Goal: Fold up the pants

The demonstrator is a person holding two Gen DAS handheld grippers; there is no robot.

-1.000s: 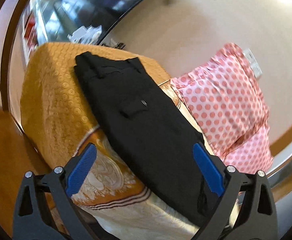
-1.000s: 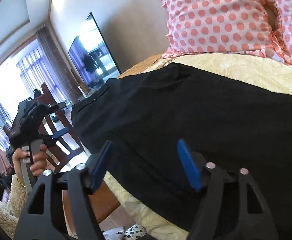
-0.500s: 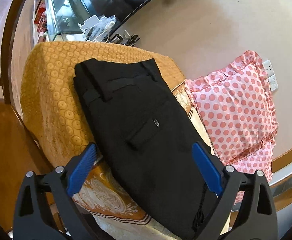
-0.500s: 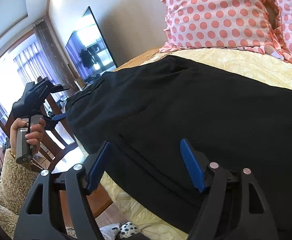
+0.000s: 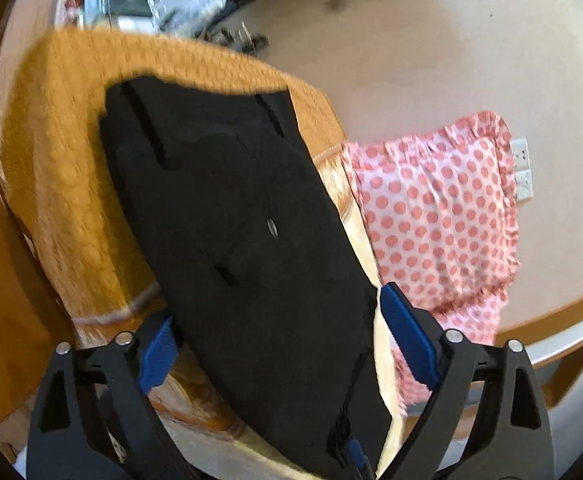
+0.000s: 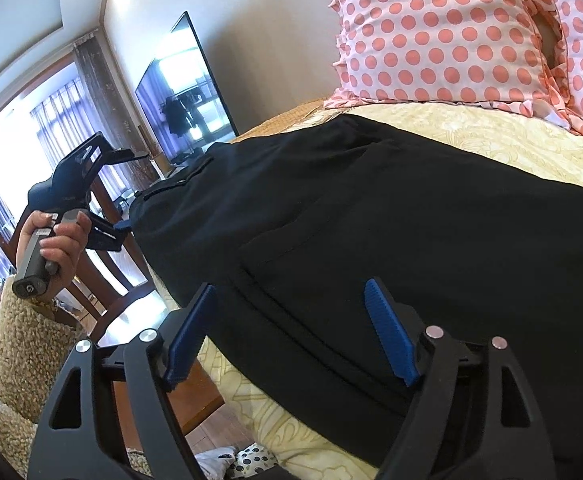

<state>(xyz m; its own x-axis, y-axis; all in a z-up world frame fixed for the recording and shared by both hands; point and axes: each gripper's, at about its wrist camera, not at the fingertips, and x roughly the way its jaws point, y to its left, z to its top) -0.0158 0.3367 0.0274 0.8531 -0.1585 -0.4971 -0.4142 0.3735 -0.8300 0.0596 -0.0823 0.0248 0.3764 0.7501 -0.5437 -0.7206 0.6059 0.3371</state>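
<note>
Black pants (image 5: 231, 220) lie flat along a bed, waistband at the far end, a buttoned back pocket facing up. My left gripper (image 5: 279, 332) is open and empty, its blue pads straddling the pants above the near part. In the right wrist view the pants (image 6: 371, 220) fill the middle. My right gripper (image 6: 291, 328) is open and empty, low over the pants at the bed's edge. The left gripper (image 6: 107, 196) shows there too, held in a hand beside the waistband.
The bed has a yellow patterned cover (image 6: 491, 140) and an orange blanket (image 5: 63, 168) at its foot. A pink polka-dot pillow (image 5: 431, 216) leans against the wall; it also shows in the right wrist view (image 6: 443, 32). A TV (image 6: 187, 88) and wooden chairs (image 6: 107, 272) stand beyond.
My left gripper has moved closer to the pants and toward the waistband. My right gripper has edged lower and closer over the pants. Both stayed open.
</note>
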